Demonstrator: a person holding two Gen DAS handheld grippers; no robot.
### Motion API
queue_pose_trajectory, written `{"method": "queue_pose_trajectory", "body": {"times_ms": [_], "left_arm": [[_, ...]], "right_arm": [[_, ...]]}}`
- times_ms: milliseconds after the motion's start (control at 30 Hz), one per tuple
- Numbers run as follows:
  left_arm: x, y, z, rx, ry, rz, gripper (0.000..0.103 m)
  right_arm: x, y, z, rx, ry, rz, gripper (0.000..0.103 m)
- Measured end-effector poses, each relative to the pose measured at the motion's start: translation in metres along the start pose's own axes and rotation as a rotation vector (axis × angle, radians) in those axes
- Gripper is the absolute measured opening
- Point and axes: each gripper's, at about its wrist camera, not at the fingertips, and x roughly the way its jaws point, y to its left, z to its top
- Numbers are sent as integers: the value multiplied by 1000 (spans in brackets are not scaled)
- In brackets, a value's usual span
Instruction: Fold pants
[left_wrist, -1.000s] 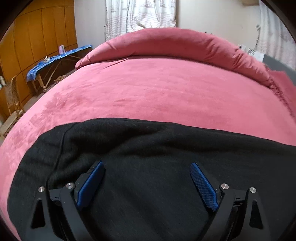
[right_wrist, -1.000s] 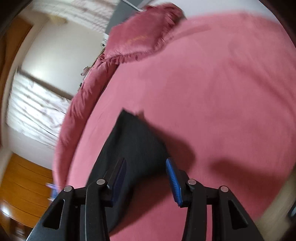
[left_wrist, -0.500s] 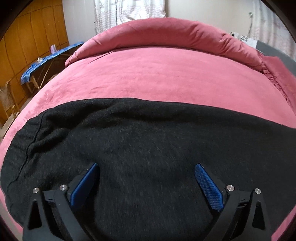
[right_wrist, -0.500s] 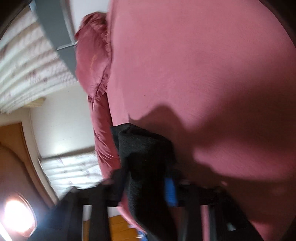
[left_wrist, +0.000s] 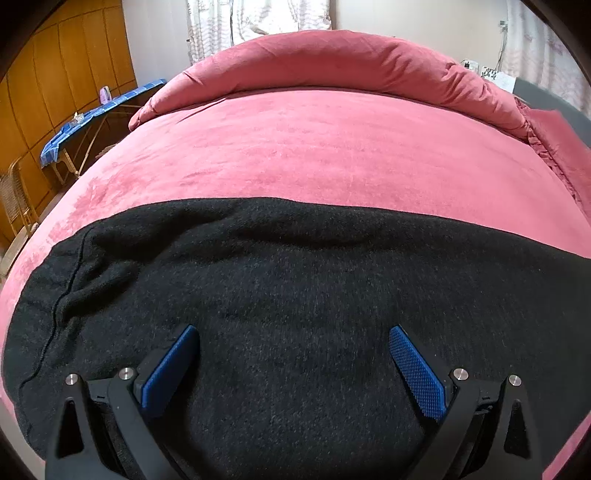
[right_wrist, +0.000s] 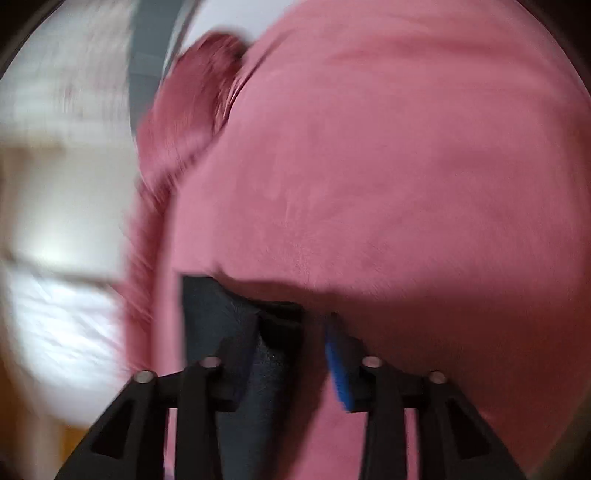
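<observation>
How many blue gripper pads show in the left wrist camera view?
2. One blue textured pad sits lower left, the other lower right, spread wide over the black knit pants on the pink velvet bedspread. None seem hidden.

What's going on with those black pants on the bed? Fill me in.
A person with a claw in each hand is folding black pants on a pink bedspread. The left claw is wide open just above the spread-out fabric, gripping nothing. The right claw has just been opening; an end of the pants lies between its jaws against the left pad, but the right pad is clear of the cloth. That view is blurred.
</observation>
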Motion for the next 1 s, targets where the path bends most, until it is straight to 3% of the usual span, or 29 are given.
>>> {"method": "queue_pose_trajectory", "body": {"times_ms": [200,333,400,467,600,700,733,800,867,1000], "left_arm": [[-8,0,-9,-33,-29,-5,103],[-17,0,-14,-15,-24,-29,103],[-21,2,-17,-1,-26,-37,103],[-25,7,-21,11,-26,-54,103],[-35,17,-27,19,-32,-99,103],[-44,25,-32,7,-37,-138,103],[-47,29,-34,-1,-33,-150,103],[-49,35,-36,-16,-24,-164,103],[-54,42,-37,-19,-17,-147,103],[-59,67,-38,-63,-14,-90,101]], "right_arm": [[2,27,-9,-165,141,30,43],[13,54,-17,-234,116,-89,41],[4,73,-34,-298,95,-92,41],[-7,81,-63,-355,135,-66,41],[8,111,-132,-451,336,58,41],[31,136,-203,-536,575,146,41],[41,142,-238,-572,695,172,41],[56,145,-297,-632,868,184,41],[67,139,-360,-716,986,148,41],[93,122,-451,-792,1166,90,41]]}}
